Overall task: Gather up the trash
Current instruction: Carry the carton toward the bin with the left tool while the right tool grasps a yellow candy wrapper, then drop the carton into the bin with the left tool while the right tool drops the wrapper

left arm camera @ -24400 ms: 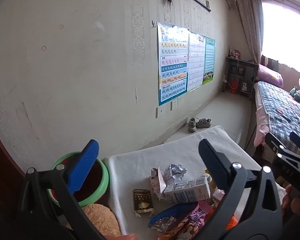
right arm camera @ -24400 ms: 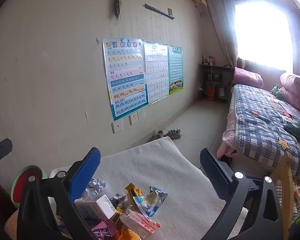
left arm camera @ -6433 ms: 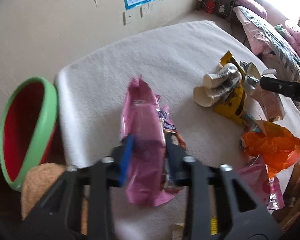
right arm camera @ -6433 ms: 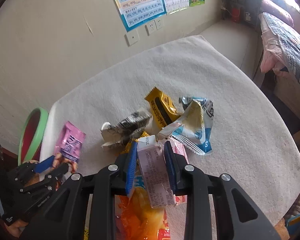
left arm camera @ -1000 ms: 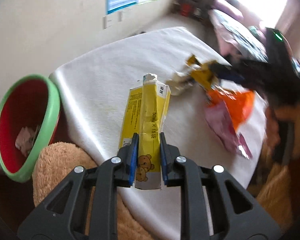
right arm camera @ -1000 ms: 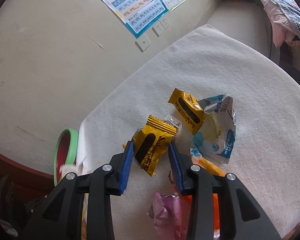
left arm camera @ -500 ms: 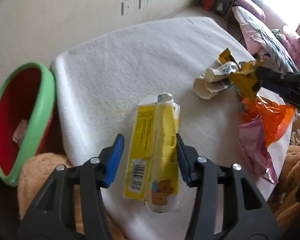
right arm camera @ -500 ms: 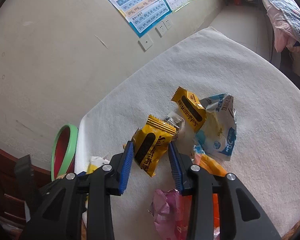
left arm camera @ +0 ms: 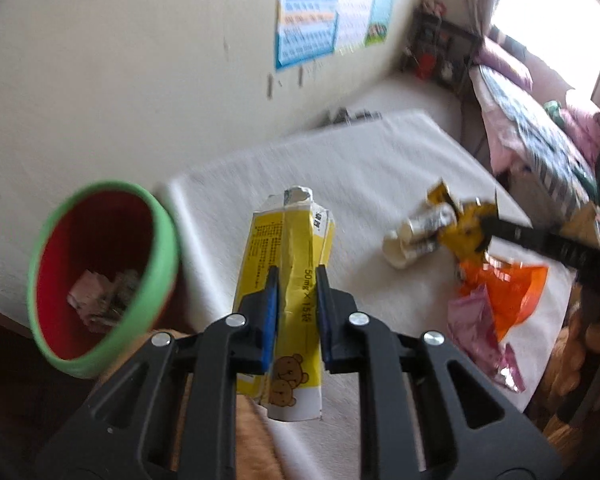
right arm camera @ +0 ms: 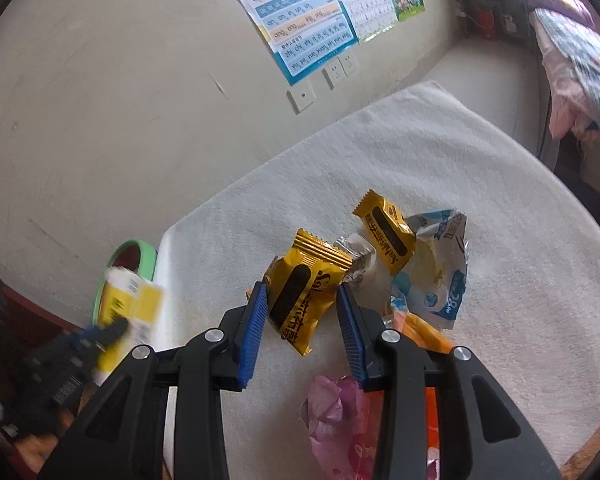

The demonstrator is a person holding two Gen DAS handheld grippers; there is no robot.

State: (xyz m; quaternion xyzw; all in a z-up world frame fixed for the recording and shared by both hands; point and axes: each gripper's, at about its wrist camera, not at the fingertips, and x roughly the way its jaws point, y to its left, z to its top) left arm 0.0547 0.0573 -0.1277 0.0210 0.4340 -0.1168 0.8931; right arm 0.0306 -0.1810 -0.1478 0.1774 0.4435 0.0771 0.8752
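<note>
My left gripper (left arm camera: 295, 280) is shut on a flattened yellow drink carton (left arm camera: 288, 248) and holds it above the table's left edge, beside the green-rimmed red bin (left arm camera: 100, 276) that holds some trash. My right gripper (right arm camera: 303, 294) is shut on a yellow snack wrapper (right arm camera: 306, 286) above the white table cloth (right arm camera: 440, 152). The carton (right arm camera: 132, 300) and bin (right arm camera: 140, 254) also show blurred in the right wrist view. On the cloth lie a second yellow wrapper (right arm camera: 386, 234), a blue-white bag (right arm camera: 440, 272), a foil wrapper (right arm camera: 358, 256), an orange wrapper (left arm camera: 504, 292) and a pink wrapper (left arm camera: 480, 328).
A wall with posters (right arm camera: 312, 12) and sockets (right arm camera: 302, 96) runs behind the table. A bed (left arm camera: 540, 128) stands at the right. A tan plush toy (left arm camera: 252, 432) lies under the left gripper. The bin stands off the table's left corner.
My left gripper has closed on the yellow carton and lifted it toward the bin. My right gripper still holds the yellow wrapper and has barely moved.
</note>
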